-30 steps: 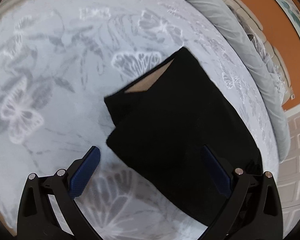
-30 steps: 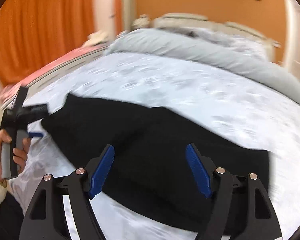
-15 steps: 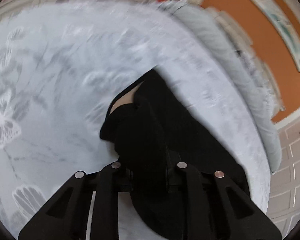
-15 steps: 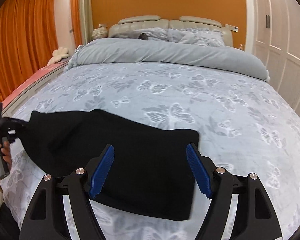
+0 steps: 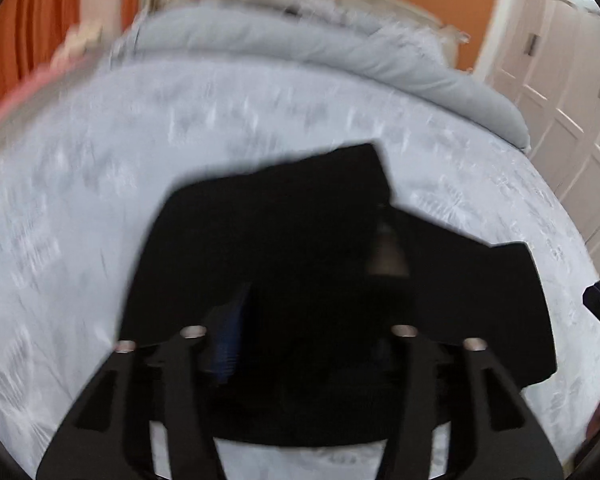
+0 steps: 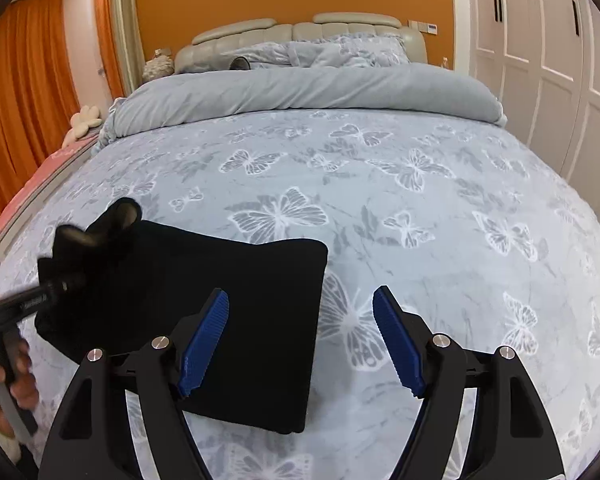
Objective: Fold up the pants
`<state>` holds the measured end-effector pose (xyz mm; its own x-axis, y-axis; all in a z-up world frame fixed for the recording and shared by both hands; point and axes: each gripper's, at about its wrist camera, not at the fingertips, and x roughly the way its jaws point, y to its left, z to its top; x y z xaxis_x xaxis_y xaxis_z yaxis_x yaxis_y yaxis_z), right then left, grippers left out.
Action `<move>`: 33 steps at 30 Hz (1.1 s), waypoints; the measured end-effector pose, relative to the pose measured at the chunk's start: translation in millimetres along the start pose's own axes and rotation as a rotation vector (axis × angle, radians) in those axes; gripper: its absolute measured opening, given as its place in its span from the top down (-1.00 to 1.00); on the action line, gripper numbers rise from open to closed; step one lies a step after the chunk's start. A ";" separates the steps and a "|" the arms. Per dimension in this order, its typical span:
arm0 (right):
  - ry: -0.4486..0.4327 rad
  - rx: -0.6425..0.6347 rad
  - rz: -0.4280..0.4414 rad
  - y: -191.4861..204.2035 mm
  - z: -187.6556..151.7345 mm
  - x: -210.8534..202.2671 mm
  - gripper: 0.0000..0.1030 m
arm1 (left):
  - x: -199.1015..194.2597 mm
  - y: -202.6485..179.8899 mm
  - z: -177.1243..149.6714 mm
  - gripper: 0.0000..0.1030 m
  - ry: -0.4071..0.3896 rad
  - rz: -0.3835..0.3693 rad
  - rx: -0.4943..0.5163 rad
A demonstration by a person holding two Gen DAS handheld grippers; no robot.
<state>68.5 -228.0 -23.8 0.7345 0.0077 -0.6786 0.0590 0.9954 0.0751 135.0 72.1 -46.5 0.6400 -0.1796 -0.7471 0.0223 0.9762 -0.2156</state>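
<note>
The bed (image 6: 400, 184), covered by a grey sheet printed with butterflies, carries the work. A rolled grey duvet (image 6: 308, 88) lies across its far end below the padded headboard (image 6: 300, 32), well apart from the task. White wardrobe doors (image 6: 540, 40) stand along the right, orange curtains (image 6: 28, 92) along the left.

The black pants (image 6: 204, 300) lie near the front left of the bed, already doubled into a compact block with a clean right edge. In the left wrist view a flap of cloth stands raised over the block, so the step in hand is judged to be a further fold, carried from the left side across.

The left tongs (image 5: 300, 320) sit over that raised flap. Their jaws have just been opening after a tight close, and cloth fills the space between them; the picture is too blurred and dark to tell whether the pads press on it. The person's hand (image 6: 4, 376) on their handle shows at the left edge of the right wrist view.

The right tongs (image 6: 300, 336) hover with jaws apart and nothing between them, straddling the right edge of the block.

The next move calls for laying the flap flat and square on the block, then pressing it smooth. Nothing obstructs; the loose flap slumping askew is the risk.
</note>
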 end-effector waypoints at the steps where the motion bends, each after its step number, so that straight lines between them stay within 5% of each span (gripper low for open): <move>1: 0.003 0.003 0.006 -0.2 1.0 0.7 -0.40 | -8.1 9.1 0.2 -0.06 -0.014 -0.038 -0.043; 2: 0.001 0.014 0.018 0.5 1.9 1.0 -0.41 | -15.9 13.5 1.4 -0.21 -0.034 -0.058 -0.064; 3: 0.004 0.023 0.039 2.4 3.0 1.8 -0.42 | -28.2 19.4 3.9 -0.60 -0.065 -0.083 -0.084; 5: 0.023 0.035 0.117 12.1 5.0 6.0 -0.43 | -60.9 34.7 6.1 -0.91 -0.171 -0.139 -0.132; 8: 0.054 0.045 0.223 31.6 6.8 13.5 -0.45 | -92.7 48.2 7.5 -0.91 -0.259 -0.235 -0.158; 14: 0.210 0.126 0.500 81.8 4.5 51.2 -0.59 | -99.7 83.4 20.0 -0.91 -0.267 -0.081 -0.181; 21: 0.363 0.171 0.550 132.2 -7.9 117.4 -0.61 | -75.4 127.0 18.3 -0.91 -0.148 0.105 -0.163; 24: 0.334 0.172 0.567 151.6 -9.9 126.6 -0.64 | -82.1 142.5 10.8 -0.91 -0.150 0.150 -0.154; 25: 0.326 0.151 0.587 159.2 -9.4 126.8 -0.56 | -84.2 150.3 9.5 -0.91 -0.149 0.157 -0.165; 27: 0.331 0.098 0.631 177.5 -11.1 129.2 0.46 | -88.2 165.2 7.2 -0.91 -0.146 0.151 -0.201; 29: 0.317 0.079 0.659 189.3 -12.5 127.3 0.69 | -87.8 176.2 6.4 -0.91 -0.141 0.141 -0.233; 33: 0.200 0.009 0.681 196.9 12.2 87.5 0.72 | -87.3 180.0 8.2 -0.91 -0.136 0.122 -0.274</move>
<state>152.6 -32.6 -59.4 0.4721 0.6461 -0.5998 -0.3632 0.7625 0.5355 89.5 264.5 -14.9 0.7226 -0.0273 -0.6907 -0.2564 0.9174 -0.3045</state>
